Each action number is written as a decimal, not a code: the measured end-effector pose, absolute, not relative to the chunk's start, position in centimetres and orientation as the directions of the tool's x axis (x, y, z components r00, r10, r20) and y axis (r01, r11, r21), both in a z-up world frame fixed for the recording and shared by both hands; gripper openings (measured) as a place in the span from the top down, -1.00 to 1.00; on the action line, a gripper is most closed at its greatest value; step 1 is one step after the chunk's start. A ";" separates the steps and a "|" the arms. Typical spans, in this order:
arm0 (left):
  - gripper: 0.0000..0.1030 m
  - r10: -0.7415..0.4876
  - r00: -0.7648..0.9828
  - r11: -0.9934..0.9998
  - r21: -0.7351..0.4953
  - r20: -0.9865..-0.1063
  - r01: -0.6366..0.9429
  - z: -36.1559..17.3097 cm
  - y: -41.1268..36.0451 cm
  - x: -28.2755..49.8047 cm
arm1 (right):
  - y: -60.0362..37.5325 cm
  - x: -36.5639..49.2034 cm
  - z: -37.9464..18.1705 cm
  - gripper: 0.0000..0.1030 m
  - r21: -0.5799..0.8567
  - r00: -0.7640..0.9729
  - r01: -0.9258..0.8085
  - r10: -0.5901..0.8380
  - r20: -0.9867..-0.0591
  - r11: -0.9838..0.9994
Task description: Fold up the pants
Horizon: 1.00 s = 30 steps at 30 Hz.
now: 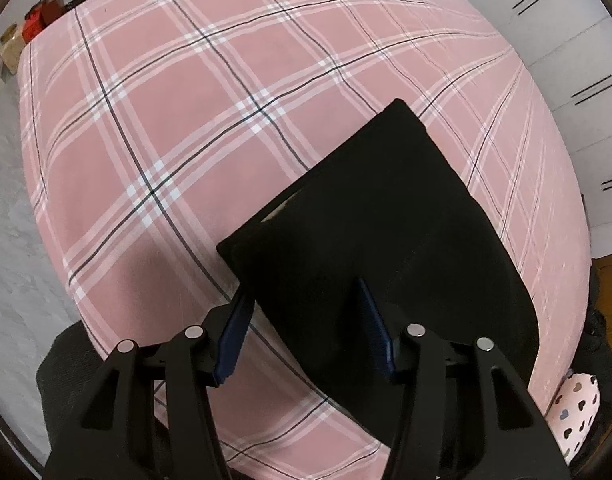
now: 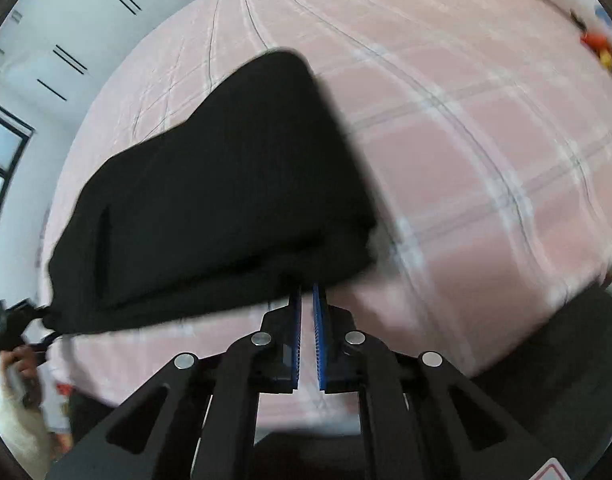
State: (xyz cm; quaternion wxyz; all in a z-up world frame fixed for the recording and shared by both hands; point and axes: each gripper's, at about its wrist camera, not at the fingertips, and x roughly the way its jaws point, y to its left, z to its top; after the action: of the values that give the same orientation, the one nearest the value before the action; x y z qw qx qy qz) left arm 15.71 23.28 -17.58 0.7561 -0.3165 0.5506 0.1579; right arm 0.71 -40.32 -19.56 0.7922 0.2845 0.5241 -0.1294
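Left wrist view shows us black pants (image 1: 386, 240) folded into a soft wedge on the pink plaid bed (image 1: 166, 120); our left claw (image 1: 302, 336) gapes wide over their edge. Our right claw (image 2: 307, 300) pinches the pants' hem.

The right wrist view is motion-smeared — the folded black fabric pants (image 2: 226, 184) have soft edges. Whether the narrowly parted blue-padded right gripper (image 2: 307, 292) pinches their hem stays unclear — its tips meet blurred cloth.
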 end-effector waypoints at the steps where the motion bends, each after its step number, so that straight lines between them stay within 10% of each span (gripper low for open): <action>1: 0.01 -0.104 0.343 0.753 -0.300 -0.933 -0.586 -17.4 23.2 15.7 | -41.6 0.9 -20.3 1.00 0.343 0.415 0.541 0.112 -0.903 0.768; 19: 0.03 -0.070 0.347 0.779 -0.268 -0.935 -0.567 -17.2 22.7 16.7 | -39.9 2.0 -15.8 0.82 0.257 0.460 0.465 0.016 -0.888 0.847; 24: 0.72 -0.124 0.376 0.762 -0.331 -0.918 -0.557 -17.1 23.2 16.9 | -38.6 0.4 -12.5 0.28 0.285 0.530 0.416 0.024 -0.847 0.863; 30: 0.76 -0.150 0.531 0.836 -0.394 -0.834 -0.382 -8.6 18.4 16.5 | -37.4 0.8 -11.3 0.28 0.320 0.564 0.358 0.070 -0.823 0.877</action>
State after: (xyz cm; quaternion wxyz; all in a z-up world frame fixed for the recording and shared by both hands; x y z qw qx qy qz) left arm 16.53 18.44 -8.64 0.8298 -0.2777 0.4789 0.0700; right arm 0.82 -37.36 -11.26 0.8531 0.2329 0.4592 -0.0844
